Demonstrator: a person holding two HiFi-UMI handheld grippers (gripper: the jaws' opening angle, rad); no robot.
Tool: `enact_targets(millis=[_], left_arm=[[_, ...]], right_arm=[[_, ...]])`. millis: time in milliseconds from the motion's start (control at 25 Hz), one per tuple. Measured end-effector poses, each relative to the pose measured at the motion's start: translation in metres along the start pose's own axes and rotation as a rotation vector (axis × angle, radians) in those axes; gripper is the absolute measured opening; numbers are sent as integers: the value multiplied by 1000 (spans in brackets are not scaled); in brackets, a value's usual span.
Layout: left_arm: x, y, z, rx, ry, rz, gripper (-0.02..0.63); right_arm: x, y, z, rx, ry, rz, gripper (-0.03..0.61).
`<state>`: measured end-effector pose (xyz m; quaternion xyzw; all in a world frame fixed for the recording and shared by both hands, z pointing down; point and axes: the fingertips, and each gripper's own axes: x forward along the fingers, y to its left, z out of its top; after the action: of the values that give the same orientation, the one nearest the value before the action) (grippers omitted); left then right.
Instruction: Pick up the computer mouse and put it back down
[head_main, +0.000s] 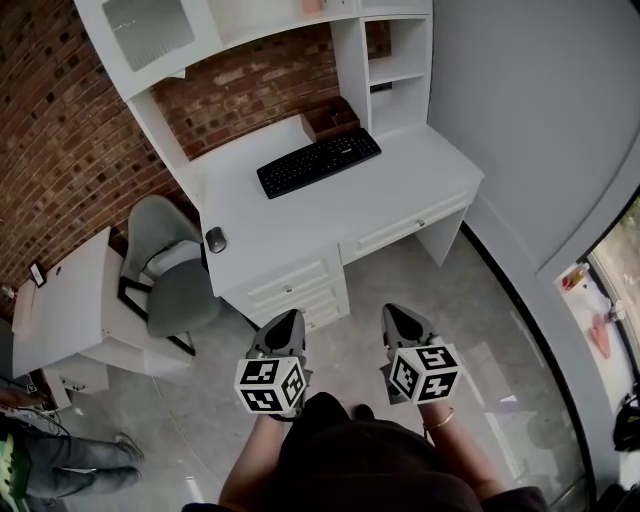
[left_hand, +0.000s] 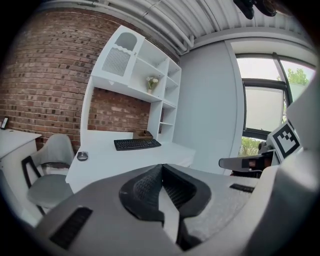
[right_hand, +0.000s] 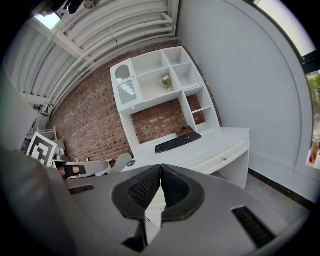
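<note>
Got a white wooden desk pushed up against the red brick wall, with a white shelf hutch stacked on its back edge. Black slab keyboard on the desktop toward the back, small brown wooden box right behind it. Dark grey rounded computer mouse way over at the left end of the desktop, well apart from the keyboard. Grey shell chair just left of that end, between the desk and a second white table. White panelled drawers in the desk front, under the mouse end.
</note>
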<state>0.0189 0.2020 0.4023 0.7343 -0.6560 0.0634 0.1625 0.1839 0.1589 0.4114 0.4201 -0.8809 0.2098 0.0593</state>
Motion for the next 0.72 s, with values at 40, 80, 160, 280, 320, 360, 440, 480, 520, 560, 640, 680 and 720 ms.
enact_targets(millis=[40, 80, 160, 280, 320, 360, 440, 480, 520, 560, 640, 680, 720], left_arm=[[1, 0, 1, 0, 2, 5, 9], [3, 1, 2, 0, 1, 9, 9], [7, 3, 5, 1, 0, 15, 9], [16, 13, 3, -6, 9, 22, 9], [20, 17, 2, -11, 15, 25, 11], [24, 22, 0, -18, 19, 27, 11], [34, 32, 0, -28, 22, 30, 11], [40, 38, 0, -31, 23, 32, 11], [46, 45, 0, -34, 26, 35, 11], [53, 52, 0, -40, 31, 38, 11], [68, 68, 3, -53, 39, 46, 11], [76, 76, 5, -57, 41, 49, 12], [85, 85, 8, -59, 44, 50, 12]], right_arm=[[2, -1, 1, 1, 1, 6, 3], [4, -2, 3, 1, 2, 11, 3], [10, -3, 5, 0, 7, 17, 3], [23, -2, 6, 0, 14, 32, 3], [28, -3, 6, 4, 17, 38, 3], [33, -3, 6, 7, 19, 43, 3], [46, -4, 6, 8, 21, 47, 3], [54, -5, 7, 5, 23, 49, 3], [63, -5, 8, 2, 27, 51, 3], [71, -5, 9, -1, 33, 53, 3], [90, -6, 13, -4, 46, 57, 3], [101, -7, 16, -4, 50, 58, 3], [112, -7, 19, -5, 53, 58, 3]])
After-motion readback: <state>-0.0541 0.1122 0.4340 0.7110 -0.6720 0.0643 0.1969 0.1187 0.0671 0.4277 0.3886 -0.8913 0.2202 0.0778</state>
